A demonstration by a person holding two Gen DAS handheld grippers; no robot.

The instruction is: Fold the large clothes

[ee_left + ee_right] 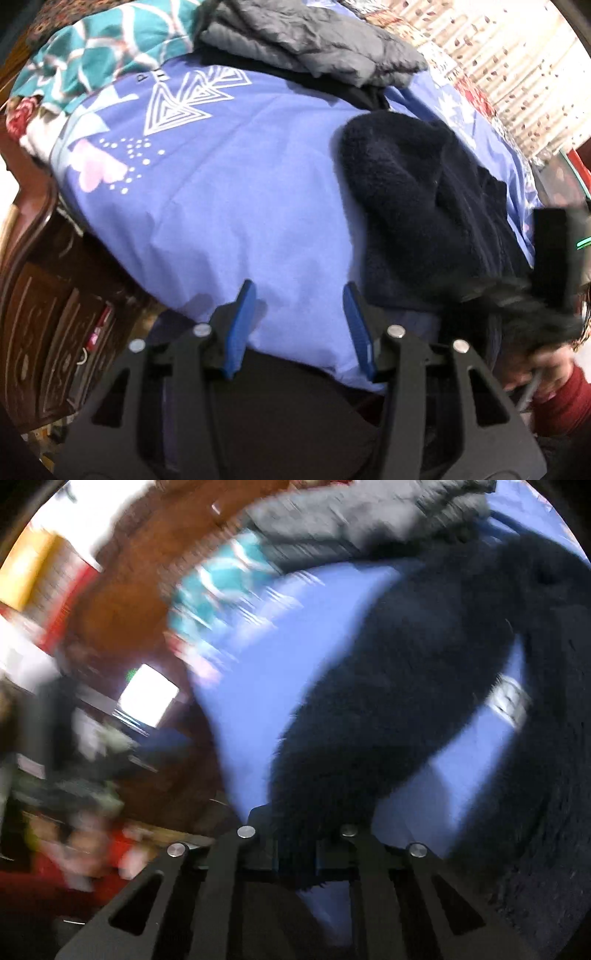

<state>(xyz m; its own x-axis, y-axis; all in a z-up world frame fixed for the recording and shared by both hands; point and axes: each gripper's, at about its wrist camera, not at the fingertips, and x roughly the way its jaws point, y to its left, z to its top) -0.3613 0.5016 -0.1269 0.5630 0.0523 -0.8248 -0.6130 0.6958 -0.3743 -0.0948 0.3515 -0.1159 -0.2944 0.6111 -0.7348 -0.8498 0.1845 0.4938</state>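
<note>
A dark navy fleece garment lies crumpled on the blue bedsheet at the right. My left gripper is open and empty, its blue pads over the sheet's near edge, left of the fleece. My right gripper is shut on a fold of the fleece, which stretches away from it over the sheet; its fingertips are buried in the fabric. The right gripper also shows blurred at the left wrist view's right edge. The right wrist view is motion-blurred.
A folded grey jacket on dark clothes sits at the far side of the bed. A teal patterned blanket lies at far left. A carved wooden bed frame runs along the left. A patterned curtain hangs at the right.
</note>
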